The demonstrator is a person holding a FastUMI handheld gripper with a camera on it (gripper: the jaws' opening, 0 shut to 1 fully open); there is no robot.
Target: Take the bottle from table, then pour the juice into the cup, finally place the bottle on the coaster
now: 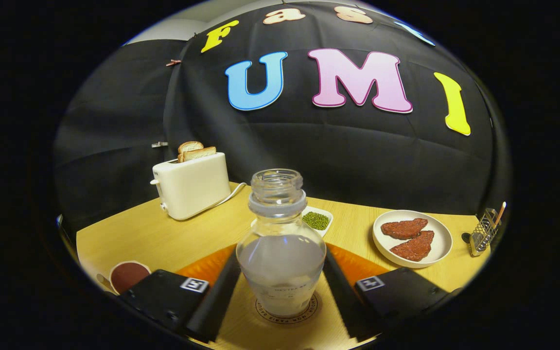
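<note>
Standing between the fingers of the gripper, the clear round glass bottle with pale juice rests on a round printed coaster. Both fingers seem to touch its belly, though real pressing I cannot tell. Glass is smooth, rather heavy and fragile, so I would hold the wide belly.

Print too faint to read

Lettering on the bottle and a printed ring on the coaster beneath it stay illegible; the gripper, fingers flanking the bottle, bears square coded markers.

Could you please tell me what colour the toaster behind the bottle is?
The toaster is cream-white, seen best in the gripper view, beyond the bottle between the fingers.
</note>
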